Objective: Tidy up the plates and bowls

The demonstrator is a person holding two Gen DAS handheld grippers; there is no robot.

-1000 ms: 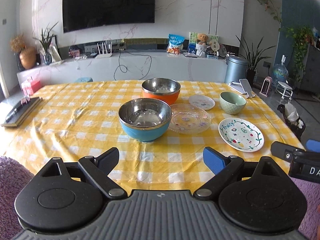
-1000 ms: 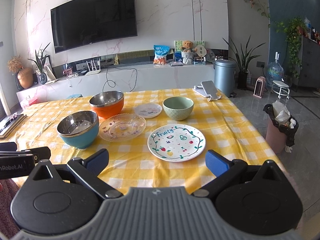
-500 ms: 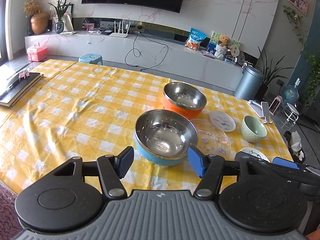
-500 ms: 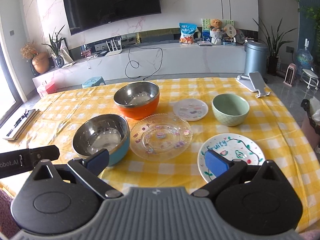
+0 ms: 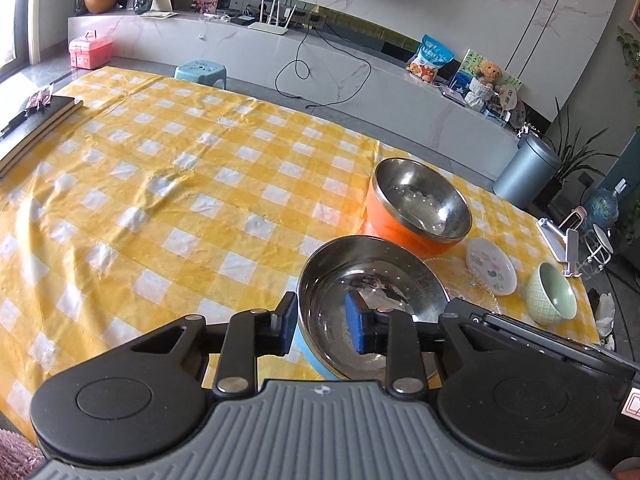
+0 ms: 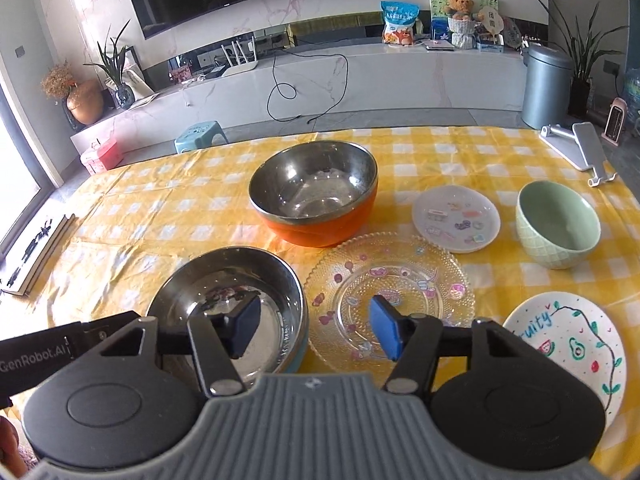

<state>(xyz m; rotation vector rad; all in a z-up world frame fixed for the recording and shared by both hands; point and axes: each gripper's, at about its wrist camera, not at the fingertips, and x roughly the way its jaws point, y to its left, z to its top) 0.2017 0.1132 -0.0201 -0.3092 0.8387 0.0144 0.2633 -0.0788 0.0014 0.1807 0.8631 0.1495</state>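
1. Clearly the step in hand is the grasp of the blue bowl [image 5: 372, 304]: the left gripper [image 5: 322, 326] straddles its near-left wall, one finger outside and one inside, the jaws still parted and not yet pinched on the rim.
2. Meanwhile the right gripper [image 6: 314, 330] is open too, with one pad over the same bowl's right side and the other over the glass plate [image 6: 390, 300]; whether it touches either, I cannot tell.
3. Next, I judge, the left jaws must close on the wall before any lift, and the bowl then likely goes into the orange bowl [image 6: 316, 196] just behind it, since the two look like a nesting pair.
4. A steel rim held from one side may tilt or slip, so a firm, level pinch seems wise.
5. Other pieces wait to the right: a small plate [image 6: 456, 216], a green bowl [image 6: 558, 226] and a painted plate [image 6: 572, 344].
6. All stand on a table under a yellow checked cloth [image 5: 180, 184], slightly wrinkled, with books [image 5: 36, 120] at its far left edge.
7. Beyond lie a marble TV bench [image 6: 360, 68], a bin [image 6: 546, 86] and potted plants.
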